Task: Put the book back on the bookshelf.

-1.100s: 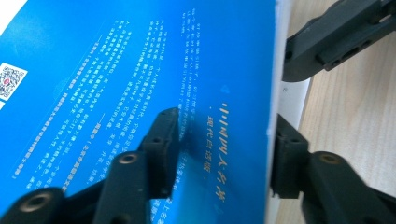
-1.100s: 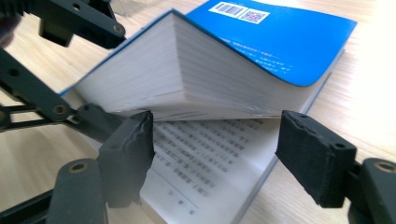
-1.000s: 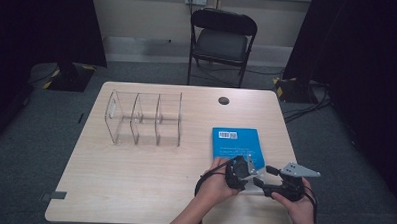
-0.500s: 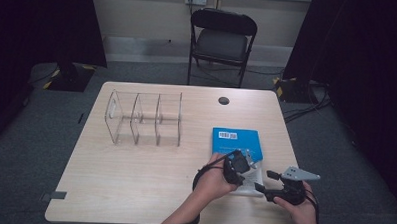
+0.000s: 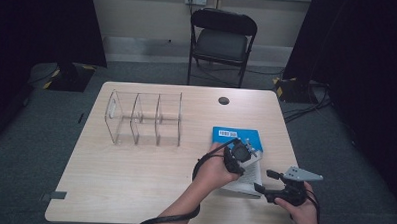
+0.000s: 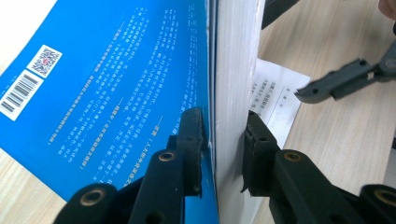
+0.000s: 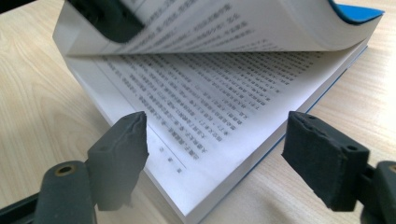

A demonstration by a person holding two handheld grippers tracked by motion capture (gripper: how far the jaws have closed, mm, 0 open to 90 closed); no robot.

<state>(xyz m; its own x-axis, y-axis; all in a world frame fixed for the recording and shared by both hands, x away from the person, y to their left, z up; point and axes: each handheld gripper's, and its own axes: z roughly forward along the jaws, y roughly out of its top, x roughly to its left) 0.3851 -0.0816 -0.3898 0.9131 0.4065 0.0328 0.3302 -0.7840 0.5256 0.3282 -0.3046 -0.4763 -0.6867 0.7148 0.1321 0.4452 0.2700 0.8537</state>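
Left gripper [image 5: 241, 154] clamped; right gripper [image 5: 262, 180] agape

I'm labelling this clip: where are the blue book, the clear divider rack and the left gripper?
blue book [image 6: 107, 88]: left gripper view, on its cover.
clear divider rack [image 5: 143, 119]: high view, on a middle partition.
left gripper [image 6: 223, 144]: left gripper view, between its fingertips.

Black two-jaw tongs [image 5: 241, 161] with brass-ringed screw holes, trailing black cable, grey three-cornered plate.

the rack [image 5: 144, 117] stands on the table [image 5: 124, 184] at centre left of the high view. the book [image 5: 235, 139] lies right of it, lower, with a chair [image 5: 221, 40] behind the table, top centre.
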